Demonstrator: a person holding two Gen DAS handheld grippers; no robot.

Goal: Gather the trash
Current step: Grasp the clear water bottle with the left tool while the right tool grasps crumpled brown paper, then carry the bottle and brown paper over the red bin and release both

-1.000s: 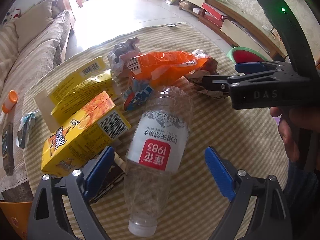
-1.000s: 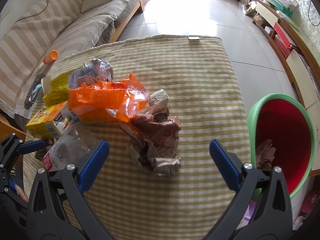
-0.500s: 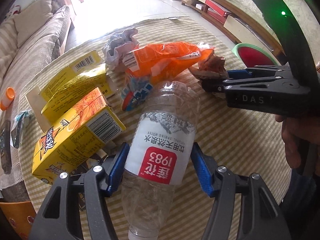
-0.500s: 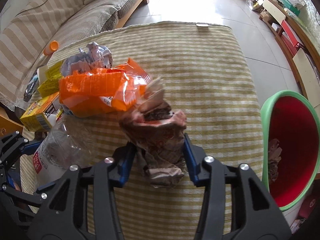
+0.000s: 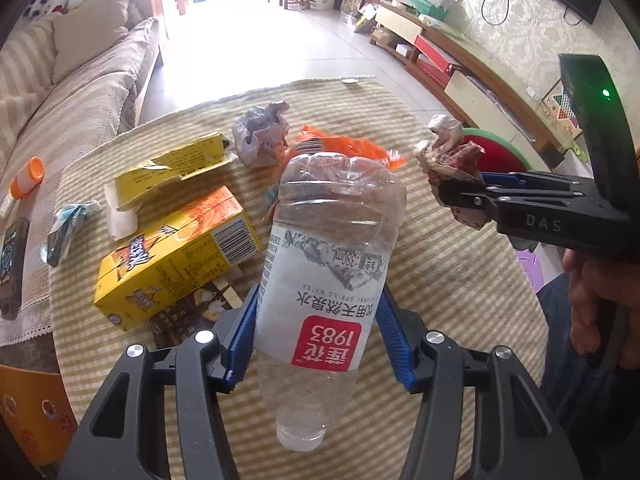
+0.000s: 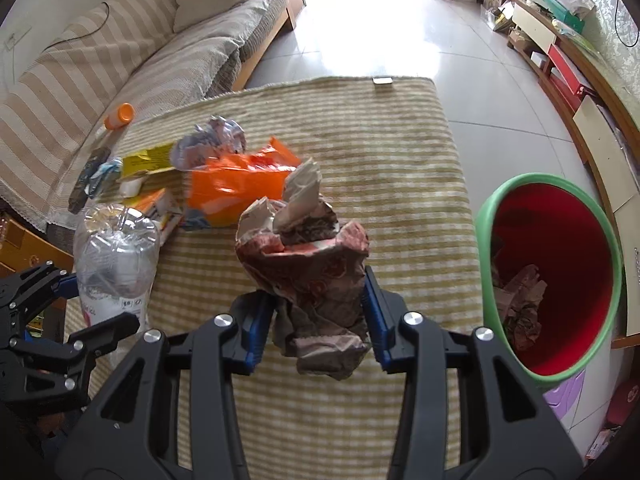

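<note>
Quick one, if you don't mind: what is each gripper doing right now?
Left gripper: jaws closing on the plastic bottle, pads pressing its label.
Right gripper: shut on the crumpled wrapper.

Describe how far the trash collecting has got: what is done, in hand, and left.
Done: crumpled paper lies in the red bin. In hand: the left tool, jaws closing, has the clear bottle between them; the right tool clamps a brown wrapper. Left: yellow cartons, orange bag and a paper ball on the table.

Clear labelled bottle [image 5: 326,264] and crumpled reddish wrapper [image 6: 308,272], both clamped aloft.
</note>
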